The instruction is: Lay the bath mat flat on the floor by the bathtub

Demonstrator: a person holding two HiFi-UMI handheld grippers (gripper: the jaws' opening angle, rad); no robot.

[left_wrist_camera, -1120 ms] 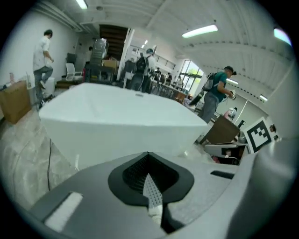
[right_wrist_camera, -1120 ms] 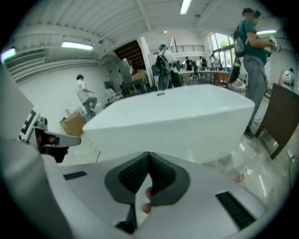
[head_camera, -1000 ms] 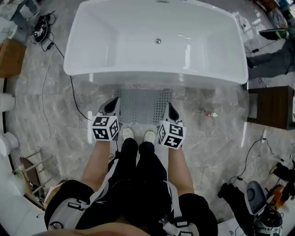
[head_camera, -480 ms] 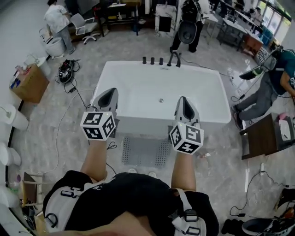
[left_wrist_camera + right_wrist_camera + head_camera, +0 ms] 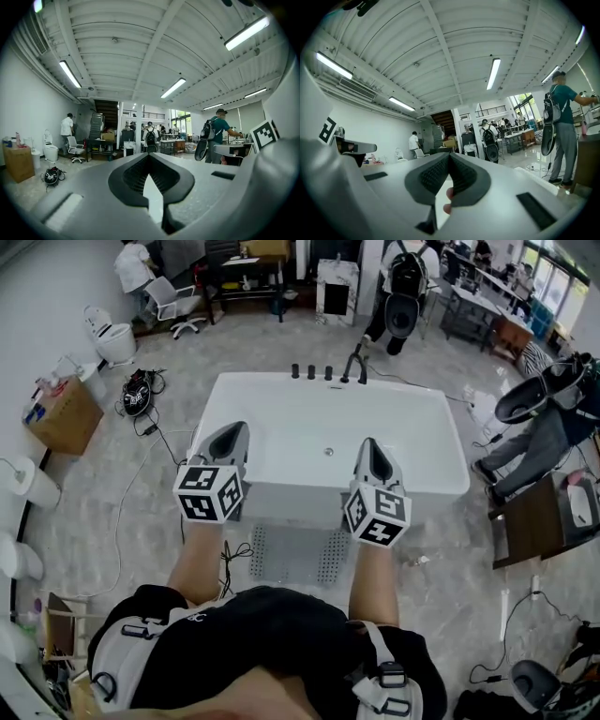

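The bath mat (image 5: pixel 292 554) lies flat on the floor (image 5: pixel 131 521) in front of the bathtub (image 5: pixel 281 404). Its far edge runs along the foot of the tub's near wall. Its near edge is hidden behind the person's body. A thin cable (image 5: pixel 233 551) loops on the floor just beside the mat's left edge, and a small scrap (image 5: pixel 418 561) lies apart from its right edge. We note bare floor on both sides of the mat. A cardboard box (image 5: pixel 62 414) stands well off to the left and a dark cabinet (image 5: pixel 532 519) off to the right.

We find the left gripper (image 5: pixel 229 431) and the right gripper (image 5: pixel 369 446) raised above the tub's near rim, side by side and well apart, with the mat below and between the forearms. Both point forward and upward, since their own views take in ceiling and room. On each gripper the jaws are pressed together with nothing between them. A fingertip (image 5: pixel 449 192) of the person shows behind the right pair.
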